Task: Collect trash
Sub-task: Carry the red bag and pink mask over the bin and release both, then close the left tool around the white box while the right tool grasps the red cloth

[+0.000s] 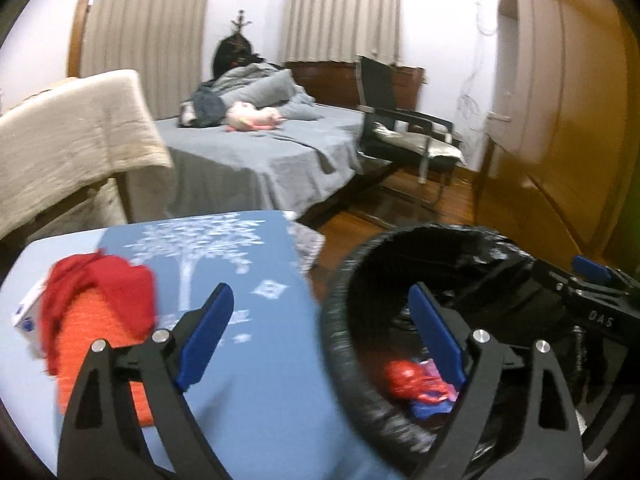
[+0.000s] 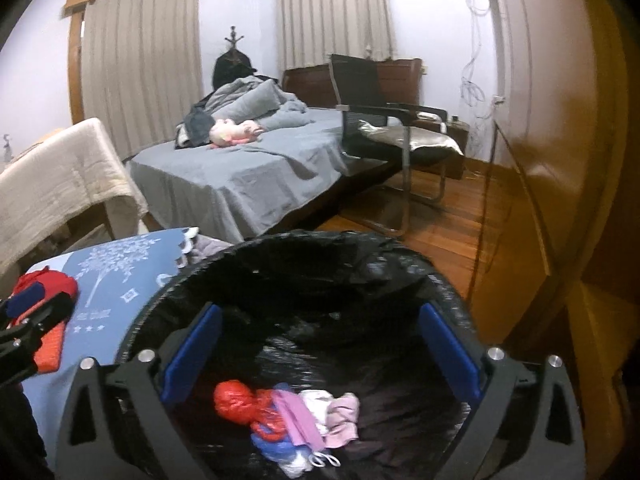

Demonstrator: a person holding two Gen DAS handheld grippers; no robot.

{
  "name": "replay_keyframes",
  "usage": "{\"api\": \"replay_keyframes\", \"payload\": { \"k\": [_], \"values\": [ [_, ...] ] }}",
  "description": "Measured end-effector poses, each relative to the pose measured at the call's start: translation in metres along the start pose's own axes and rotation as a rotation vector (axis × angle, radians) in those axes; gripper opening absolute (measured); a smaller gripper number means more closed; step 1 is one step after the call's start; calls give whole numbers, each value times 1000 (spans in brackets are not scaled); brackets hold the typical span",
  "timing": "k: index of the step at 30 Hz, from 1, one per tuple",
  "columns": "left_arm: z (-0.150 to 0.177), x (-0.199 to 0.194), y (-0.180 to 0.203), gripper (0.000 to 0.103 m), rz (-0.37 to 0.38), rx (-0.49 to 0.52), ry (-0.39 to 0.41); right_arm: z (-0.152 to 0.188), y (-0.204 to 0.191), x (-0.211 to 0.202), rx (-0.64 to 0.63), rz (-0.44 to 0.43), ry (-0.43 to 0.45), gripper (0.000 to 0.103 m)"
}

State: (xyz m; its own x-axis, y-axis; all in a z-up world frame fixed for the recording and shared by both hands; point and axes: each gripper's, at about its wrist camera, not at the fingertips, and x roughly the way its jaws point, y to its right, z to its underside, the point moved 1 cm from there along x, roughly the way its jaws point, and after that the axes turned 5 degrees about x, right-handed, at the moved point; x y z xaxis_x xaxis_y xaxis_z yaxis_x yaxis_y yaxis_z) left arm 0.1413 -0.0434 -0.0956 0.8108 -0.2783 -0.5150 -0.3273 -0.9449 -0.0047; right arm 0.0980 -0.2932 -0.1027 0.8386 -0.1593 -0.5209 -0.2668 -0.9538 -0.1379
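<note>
A round bin lined with a black bag (image 2: 304, 242) stands beside a table with a blue tree-print cloth (image 1: 248, 344). In the bin lie a red plastic wrapper (image 2: 236, 398), pink and white tissue (image 2: 340, 412) and blue scraps. My right gripper (image 2: 320, 316) hangs open over the bin's mouth with nothing between its fingers. My left gripper (image 1: 320, 294) is open too and empty. It straddles the bin's rim (image 1: 340, 320), one finger over the table and one over the bin. A red and orange cloth (image 1: 100, 320) lies on the table, left of the left gripper.
A small white box (image 1: 26, 316) sits by the cloth at the table's left edge. Behind are a bed with a grey sheet (image 1: 248, 152), a black chair (image 1: 400, 128), beige-draped furniture (image 1: 68, 132) and a wooden wardrobe (image 1: 560, 120) on the right. Wood floor (image 2: 432, 232) runs behind the bin.
</note>
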Motion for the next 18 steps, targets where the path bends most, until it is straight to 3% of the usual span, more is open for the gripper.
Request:
{"api": "replay_keyframes", "payload": {
  "k": [10, 18],
  "values": [
    [19, -45, -73, 88, -205, -27, 31, 5, -75, 4, -68, -134, -20, 97],
    [47, -76, -130, 88, -343, -71, 3, 15, -151, 7, -171, -263, -31, 97]
  ]
}}
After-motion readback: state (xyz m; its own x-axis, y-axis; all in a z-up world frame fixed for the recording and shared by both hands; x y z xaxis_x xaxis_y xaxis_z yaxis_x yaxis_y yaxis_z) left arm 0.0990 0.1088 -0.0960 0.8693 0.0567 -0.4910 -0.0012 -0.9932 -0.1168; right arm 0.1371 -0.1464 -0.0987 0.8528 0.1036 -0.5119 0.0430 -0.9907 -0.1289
